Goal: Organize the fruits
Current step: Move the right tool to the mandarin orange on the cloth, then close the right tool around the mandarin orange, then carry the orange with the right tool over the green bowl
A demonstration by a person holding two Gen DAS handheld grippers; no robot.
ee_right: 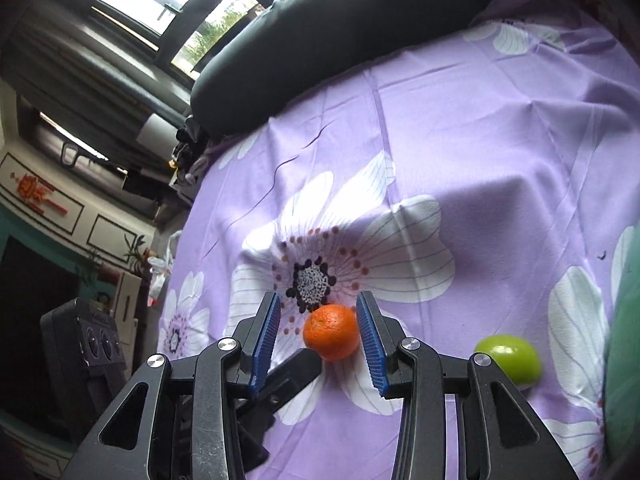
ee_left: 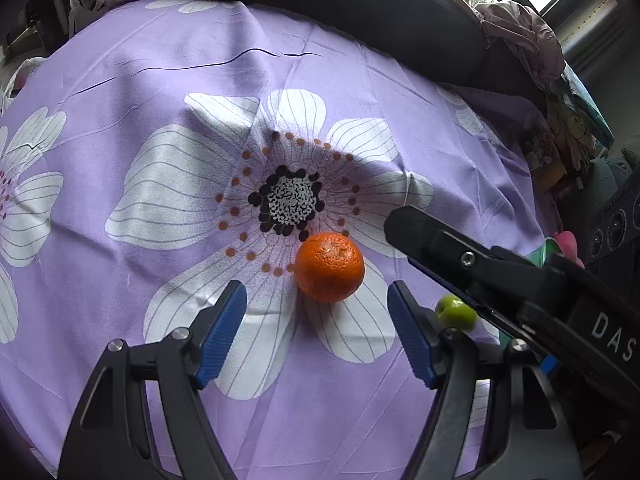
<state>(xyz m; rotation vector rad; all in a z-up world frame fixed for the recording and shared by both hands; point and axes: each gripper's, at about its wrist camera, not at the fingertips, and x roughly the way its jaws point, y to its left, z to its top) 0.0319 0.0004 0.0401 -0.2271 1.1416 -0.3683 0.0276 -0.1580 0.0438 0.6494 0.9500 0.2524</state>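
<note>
The orange (ee_left: pixel 329 267) sits on the purple flowered cloth (ee_left: pixel 160 80), on a white petal just below the dark centre of the big printed flower. It looks small, round and firm, with a pebbled rind that should give my pads some bite. I judge it light, not fragile, but ready to roll on this soft, wrinkled cloth if nudged from one side only. The place to take it is across its widest part, one pad on each flank, squeezing gently so the rind does not bruise.

My left gripper (ee_left: pixel 316 334) hangs just short of the orange with its blue fingers (ee_left: pixel 224 328) spread wide and nothing between them. My right gripper (ee_right: pixel 318 340) has its fingers partly spread. In its own view the orange appears in the gap between the pads, but I see no pad pressing on it, and in the left view that gripper's black tip sits just to the orange's right, not on it.

Off to the right lies a small green apple-like fruit (ee_right: pixel 510 358), near the orange but not touching. At the right edge is something green, perhaps a container, too blurred to name. A dark cushion (ee_right: pixel 340 20) lies along the cloth's far edge.
</note>
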